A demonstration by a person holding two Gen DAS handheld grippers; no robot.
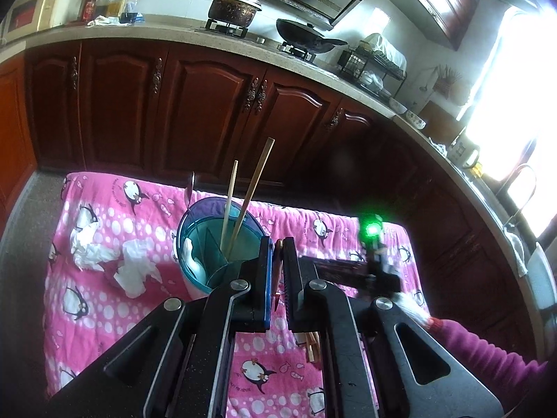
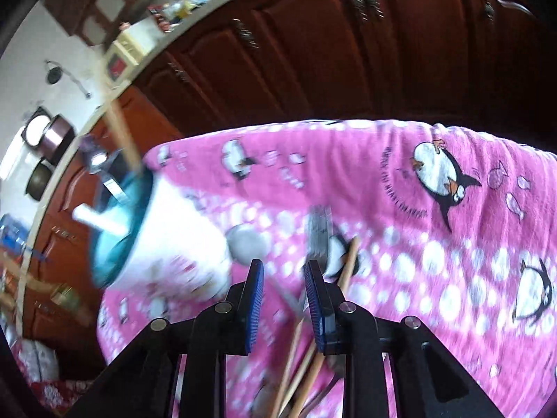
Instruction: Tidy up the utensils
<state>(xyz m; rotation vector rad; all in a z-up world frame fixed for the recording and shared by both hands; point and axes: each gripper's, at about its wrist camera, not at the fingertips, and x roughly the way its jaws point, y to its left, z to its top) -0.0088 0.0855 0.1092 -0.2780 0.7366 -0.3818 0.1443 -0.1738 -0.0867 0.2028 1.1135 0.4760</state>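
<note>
A teal and white utensil holder (image 1: 212,240) stands on the pink penguin cloth (image 1: 104,299) with two wooden chopsticks (image 1: 249,195) and a metal spoon (image 1: 189,188) upright in it. My left gripper (image 1: 277,271) is shut on a thin reddish-brown stick (image 1: 277,278), just right of the holder. My right gripper (image 2: 283,296) is open above loose utensils on the cloth: wooden chopsticks (image 2: 303,358), a metal spoon (image 2: 249,244) and a flat metal utensil (image 2: 318,237). The holder (image 2: 122,223) shows blurred at the left of the right wrist view. The right gripper also shows in the left wrist view (image 1: 374,264).
Crumpled white tissue (image 1: 115,261) lies on the cloth left of the holder. More wooden sticks (image 1: 311,346) lie under the left gripper. Dark wooden cabinets (image 1: 209,104) and a counter with pots (image 1: 233,10) run behind the table. The cloth's far edge (image 2: 348,125) drops off.
</note>
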